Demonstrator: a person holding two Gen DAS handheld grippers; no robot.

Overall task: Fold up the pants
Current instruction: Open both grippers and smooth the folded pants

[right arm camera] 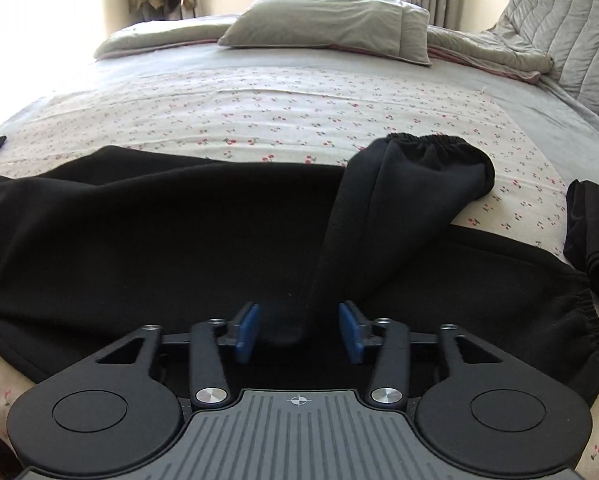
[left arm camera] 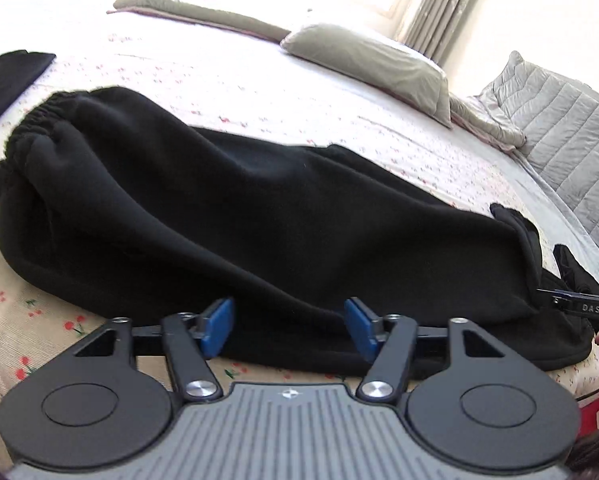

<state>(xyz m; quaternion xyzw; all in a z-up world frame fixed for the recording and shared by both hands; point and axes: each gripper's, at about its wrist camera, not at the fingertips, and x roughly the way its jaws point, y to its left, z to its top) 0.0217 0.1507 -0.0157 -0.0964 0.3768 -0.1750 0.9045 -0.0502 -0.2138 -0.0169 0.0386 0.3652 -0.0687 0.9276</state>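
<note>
Black sweatpants (left arm camera: 235,216) lie lengthwise on the flowered bed sheet, elastic waistband (left arm camera: 27,128) at the left. In the right wrist view the pants (right arm camera: 159,232) spread across the front, with one leg folded up so its elastic cuff (right arm camera: 431,144) points away, and the other cuff (right arm camera: 583,332) at the right. My left gripper (left arm camera: 289,326) is open, its blue pads just over the pants' near edge. My right gripper (right arm camera: 299,332) is open with a fold of the leg lying between its pads; its tip also shows in the left wrist view (left arm camera: 579,306).
A folded black garment (left arm camera: 7,76) lies at the bed's left; another (right arm camera: 595,232) lies at the right. Grey pillows (right arm camera: 331,20) and a quilted grey blanket (right arm camera: 571,28) sit at the far side. The flowered sheet (right arm camera: 283,112) stretches beyond the pants.
</note>
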